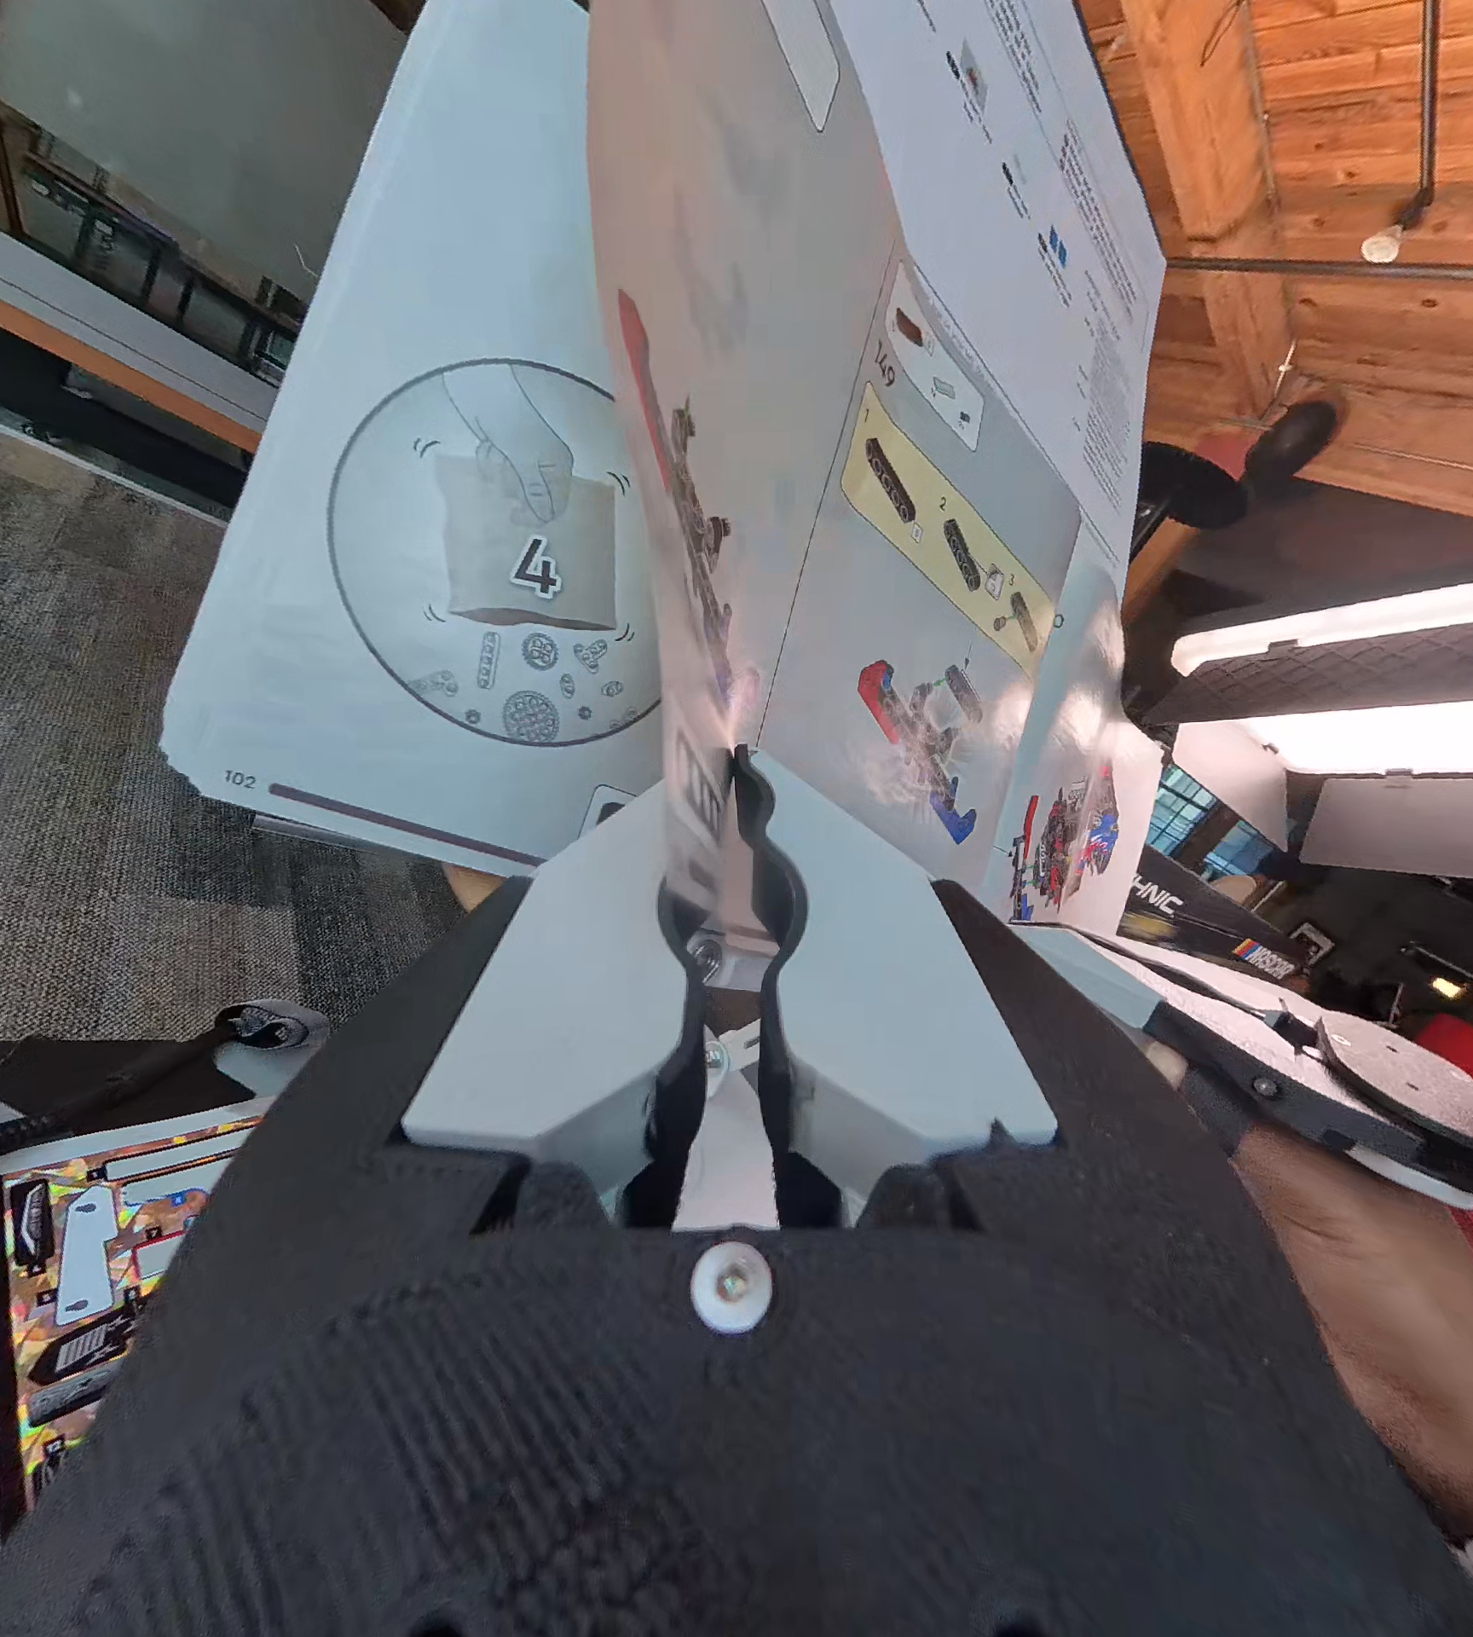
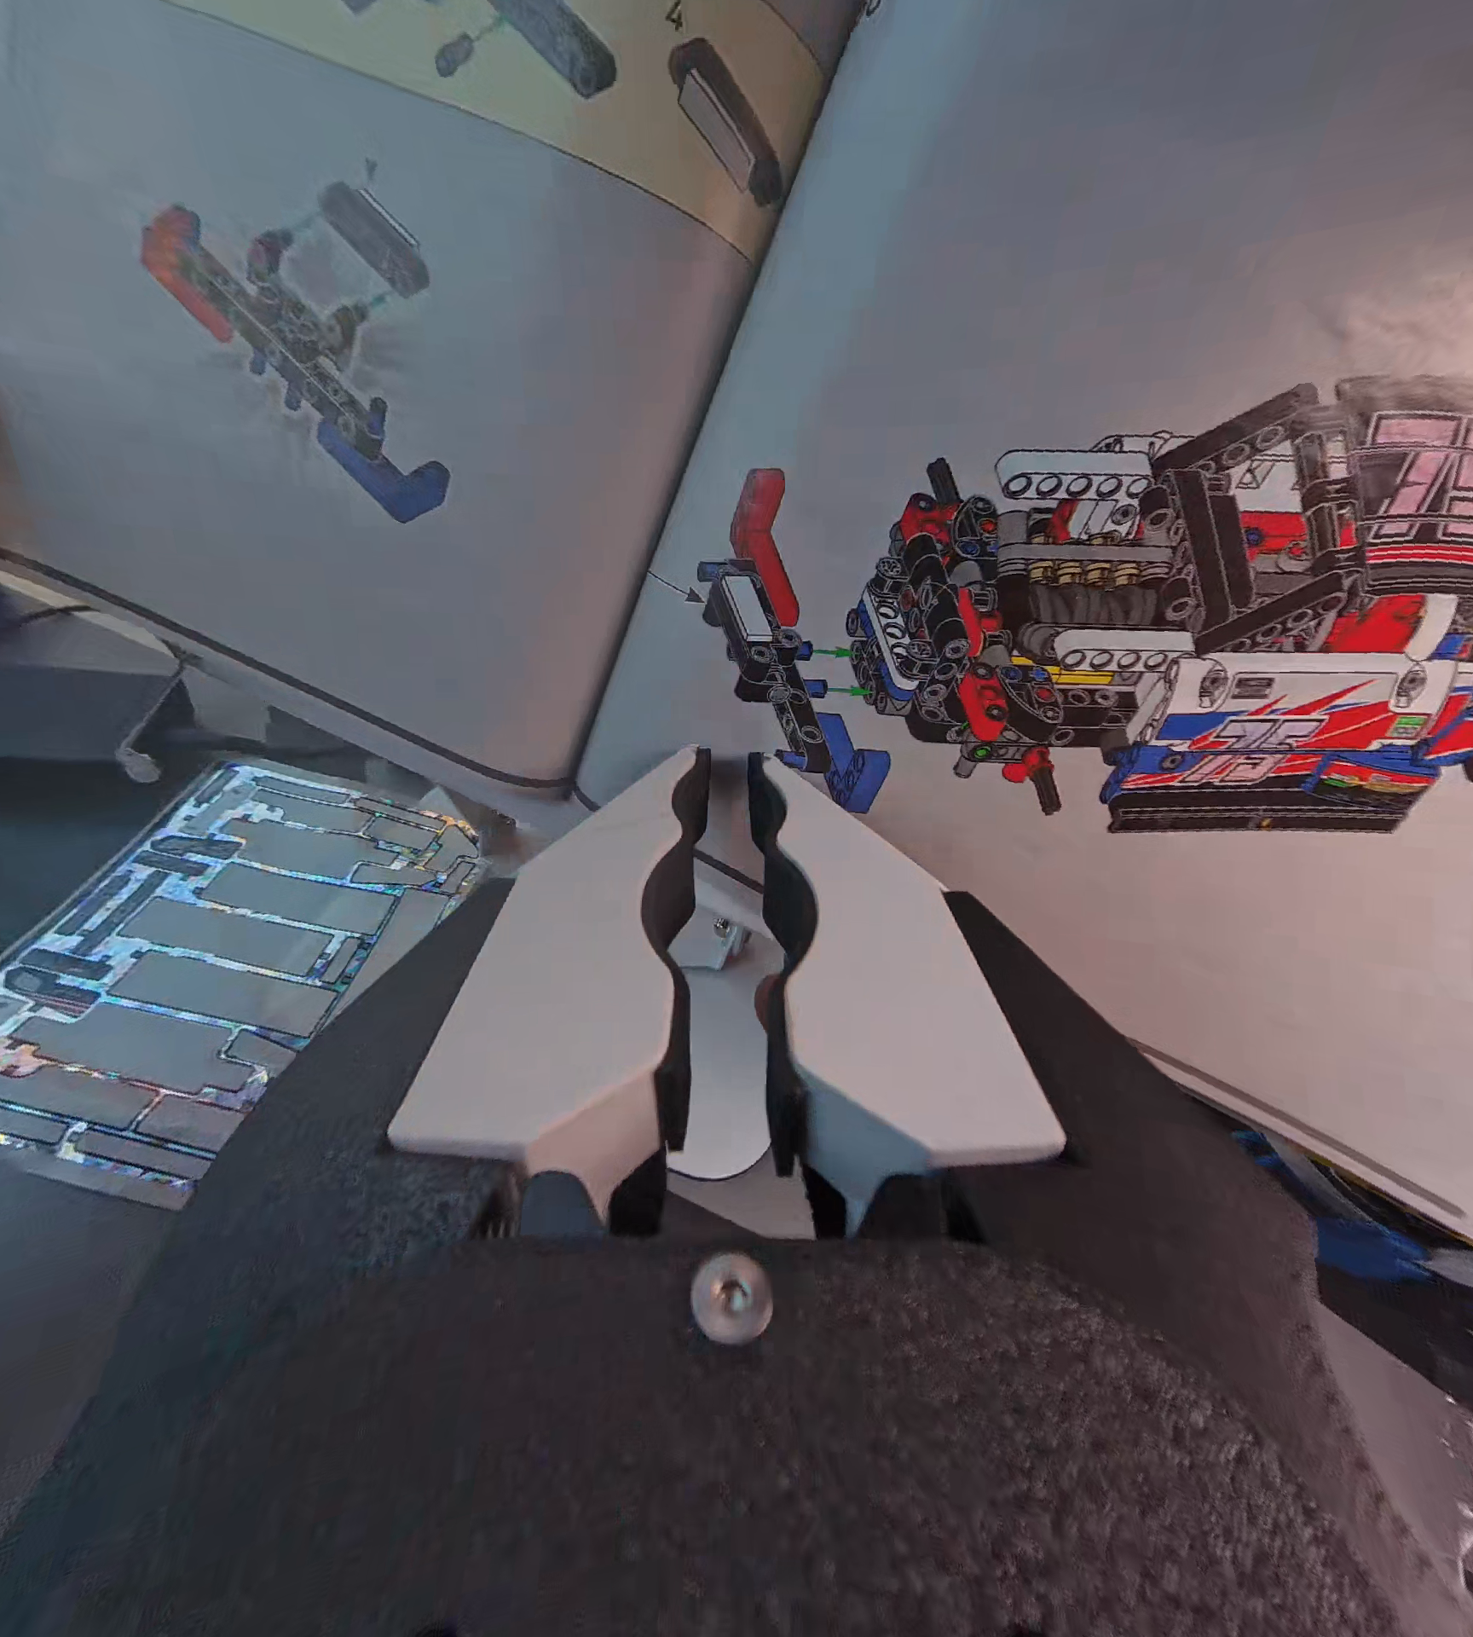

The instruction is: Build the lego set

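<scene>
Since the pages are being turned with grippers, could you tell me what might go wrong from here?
1. The left gripper pinches one thin page of the instruction booklet at its edge; pulling could crease or tear it.
2. The right gripper, slightly open against the booklet, grips nothing, so the booklet might shift.
</scene>
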Available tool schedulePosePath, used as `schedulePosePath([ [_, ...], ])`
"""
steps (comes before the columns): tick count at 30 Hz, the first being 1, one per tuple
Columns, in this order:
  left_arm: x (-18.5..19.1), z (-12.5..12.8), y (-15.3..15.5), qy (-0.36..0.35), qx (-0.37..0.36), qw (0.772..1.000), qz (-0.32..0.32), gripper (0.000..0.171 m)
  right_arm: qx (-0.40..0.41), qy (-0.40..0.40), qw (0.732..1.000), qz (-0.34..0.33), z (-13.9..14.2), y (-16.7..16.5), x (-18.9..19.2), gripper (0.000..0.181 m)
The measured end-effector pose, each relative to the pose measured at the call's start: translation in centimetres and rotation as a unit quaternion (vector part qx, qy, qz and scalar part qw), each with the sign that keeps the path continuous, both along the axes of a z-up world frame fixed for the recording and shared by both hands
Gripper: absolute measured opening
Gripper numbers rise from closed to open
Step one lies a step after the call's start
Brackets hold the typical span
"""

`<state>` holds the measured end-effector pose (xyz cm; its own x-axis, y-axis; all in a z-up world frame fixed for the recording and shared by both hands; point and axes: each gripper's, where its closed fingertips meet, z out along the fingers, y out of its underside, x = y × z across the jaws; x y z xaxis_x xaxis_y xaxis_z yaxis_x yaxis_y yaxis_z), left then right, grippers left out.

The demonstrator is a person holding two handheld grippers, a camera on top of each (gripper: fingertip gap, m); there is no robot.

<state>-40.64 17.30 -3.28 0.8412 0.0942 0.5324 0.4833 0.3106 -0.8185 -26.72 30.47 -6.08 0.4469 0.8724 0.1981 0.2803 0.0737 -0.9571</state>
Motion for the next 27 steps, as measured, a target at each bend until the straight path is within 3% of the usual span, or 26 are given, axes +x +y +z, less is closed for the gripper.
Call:
schedulePosePath([
  [4, -0.7, -0.7, 0.0, -0.005, -0.005, 1.0, -0.001, 0.0, 0.01, -0.012, 1.0, -0.013, 0.7, 1.4, 0.0, 0.004],
  [10, -1.5, -1.6, 0.2, -0.008, -0.021, 1.0, -0.001, 0.0, -0.036, -0.03, 0.999, -0.008, 0.6, 0.2, -1.4, 0.048],
  [18, -1.4, -3.2, -0.8, -0.008, -0.038, 0.999, -0.007, 0.003, -0.004, 0.012, 0.997, -0.071, 0.7, 2.3, -2.1, 0.05],
  [24, -0.7, -4.8, -1.3, -0.029, -0.029, 0.999, -0.019, 0.004, -0.041, 0.028, 0.999, -0.016, 0.5, 2.8, -2.2, 0.053],
  [27, -0.3, -5.7, -1.3, -0.049, -0.025, 0.998, -0.029, 0.014, -0.046, 0.042, 0.998, 0.004, 0.7, 2.3, -1.9, 0.056],
])
